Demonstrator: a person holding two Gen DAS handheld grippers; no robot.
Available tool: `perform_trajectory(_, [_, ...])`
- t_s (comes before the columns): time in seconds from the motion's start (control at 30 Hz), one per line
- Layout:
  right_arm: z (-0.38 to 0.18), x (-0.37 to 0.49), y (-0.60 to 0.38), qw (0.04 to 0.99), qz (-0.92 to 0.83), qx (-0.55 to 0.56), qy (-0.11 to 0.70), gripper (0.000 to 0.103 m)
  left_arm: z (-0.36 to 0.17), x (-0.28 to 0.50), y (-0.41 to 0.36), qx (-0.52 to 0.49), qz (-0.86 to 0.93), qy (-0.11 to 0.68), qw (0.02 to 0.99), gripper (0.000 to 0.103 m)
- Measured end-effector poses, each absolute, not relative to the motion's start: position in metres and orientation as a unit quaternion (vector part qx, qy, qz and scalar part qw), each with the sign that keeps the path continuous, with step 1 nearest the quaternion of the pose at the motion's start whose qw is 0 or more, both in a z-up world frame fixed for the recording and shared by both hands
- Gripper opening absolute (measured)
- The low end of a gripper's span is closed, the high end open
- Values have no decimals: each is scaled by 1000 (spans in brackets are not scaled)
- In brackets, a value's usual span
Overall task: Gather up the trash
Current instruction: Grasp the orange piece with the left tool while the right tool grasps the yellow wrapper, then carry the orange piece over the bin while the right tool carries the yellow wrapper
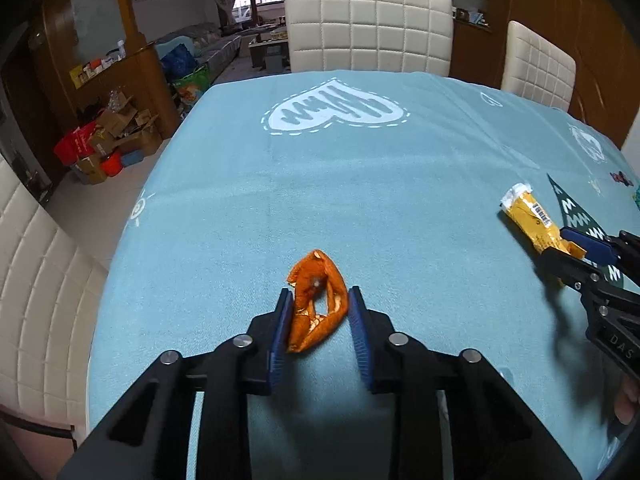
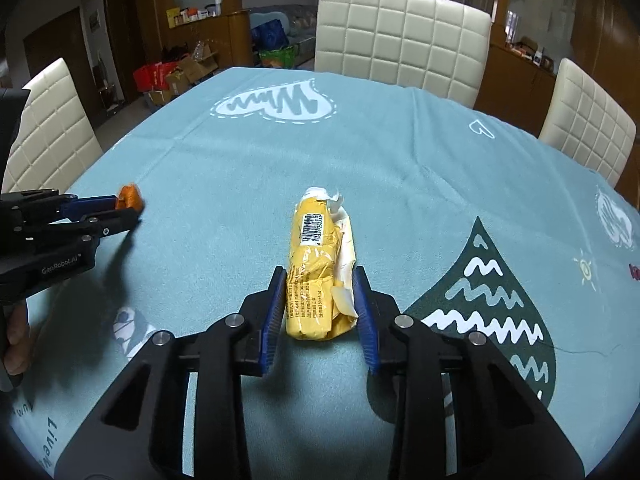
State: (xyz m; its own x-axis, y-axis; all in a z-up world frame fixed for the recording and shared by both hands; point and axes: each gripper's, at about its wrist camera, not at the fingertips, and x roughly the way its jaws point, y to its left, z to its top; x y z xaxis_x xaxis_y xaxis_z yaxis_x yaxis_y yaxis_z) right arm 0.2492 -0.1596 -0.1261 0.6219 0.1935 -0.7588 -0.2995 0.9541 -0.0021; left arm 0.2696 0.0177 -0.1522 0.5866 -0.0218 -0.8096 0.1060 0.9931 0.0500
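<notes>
An orange peel (image 1: 316,280) lies on the light blue tablecloth (image 1: 360,184), and my left gripper (image 1: 320,291) is shut on it, both blue pads against its sides. The right wrist view shows that gripper (image 2: 128,208) from the side with the peel (image 2: 130,198) at its tip. A crumpled yellow wrapper (image 2: 314,240) with a barcode and a white torn end lies lengthwise between the pads of my right gripper (image 2: 320,272), which is shut on its near half. In the left wrist view the right gripper (image 1: 558,245) holds the wrapper (image 1: 528,212) at the right edge.
Cream padded chairs (image 1: 368,24) (image 2: 588,116) (image 2: 48,128) stand around the table. Printed hearts and a dark drop shape (image 2: 492,300) mark the cloth. Cardboard boxes and red bags (image 1: 104,140) sit on the floor far left. A hand (image 2: 16,336) holds the left gripper's handle.
</notes>
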Motion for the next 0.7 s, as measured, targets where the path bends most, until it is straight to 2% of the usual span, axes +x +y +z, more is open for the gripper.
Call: perform_trajectory(0.7, [-60,170,-85,903,197,-130,358,35,-89,176,44,94,-17,390,916,21])
